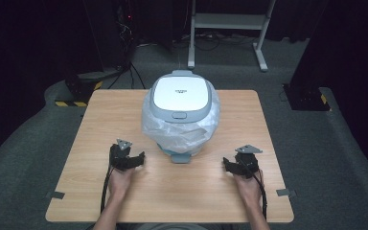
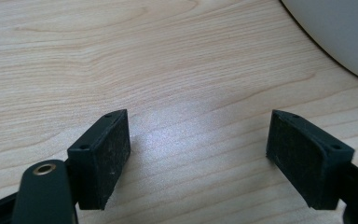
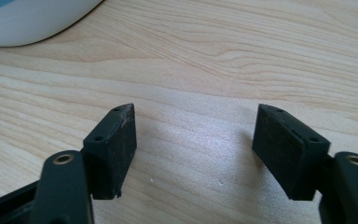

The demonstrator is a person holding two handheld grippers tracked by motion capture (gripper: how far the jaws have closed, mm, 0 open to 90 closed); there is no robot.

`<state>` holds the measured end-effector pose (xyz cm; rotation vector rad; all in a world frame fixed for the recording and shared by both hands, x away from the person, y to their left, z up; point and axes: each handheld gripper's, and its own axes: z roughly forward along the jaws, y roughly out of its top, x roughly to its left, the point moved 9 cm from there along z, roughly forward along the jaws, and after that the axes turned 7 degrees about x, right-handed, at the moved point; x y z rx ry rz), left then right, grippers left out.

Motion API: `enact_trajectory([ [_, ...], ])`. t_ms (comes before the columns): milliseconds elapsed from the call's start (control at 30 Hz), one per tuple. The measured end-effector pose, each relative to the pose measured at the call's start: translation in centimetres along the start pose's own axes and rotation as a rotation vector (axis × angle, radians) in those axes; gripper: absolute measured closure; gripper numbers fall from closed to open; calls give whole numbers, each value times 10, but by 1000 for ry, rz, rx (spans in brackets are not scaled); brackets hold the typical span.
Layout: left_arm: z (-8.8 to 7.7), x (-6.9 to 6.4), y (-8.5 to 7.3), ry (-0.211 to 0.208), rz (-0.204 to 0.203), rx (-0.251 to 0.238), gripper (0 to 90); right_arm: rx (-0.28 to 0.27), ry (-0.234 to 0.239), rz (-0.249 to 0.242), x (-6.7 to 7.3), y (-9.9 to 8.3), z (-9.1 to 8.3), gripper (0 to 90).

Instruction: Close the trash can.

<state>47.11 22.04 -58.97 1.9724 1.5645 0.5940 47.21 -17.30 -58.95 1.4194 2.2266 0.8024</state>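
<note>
Two grippers at rest on a table, lidded bin beyond.

Left gripper (image 1: 136, 158): near edge, left of centre, jaws spread wide, empty, bare wood between its pads (image 2: 112, 156). Right gripper (image 1: 228, 164): near edge, right of centre, jaws likewise spread and empty. Table (image 1: 100, 124): light wood; grain plain in the gripper views. Bin (image 1: 180, 112): mid-table between the grippers and beyond them, white lid shut, clear bag around its body; lid lettering too small to read. Each gripper view catches its white curved base at a top corner. Floor: grey, metal stand (image 1: 230, 21) behind.
</note>
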Motion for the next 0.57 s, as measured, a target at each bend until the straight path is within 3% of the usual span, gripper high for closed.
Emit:
enact_trajectory([
  [567, 0, 1, 0, 6, 2, 4, 205, 6, 4, -4, 0, 0, 0, 265],
])
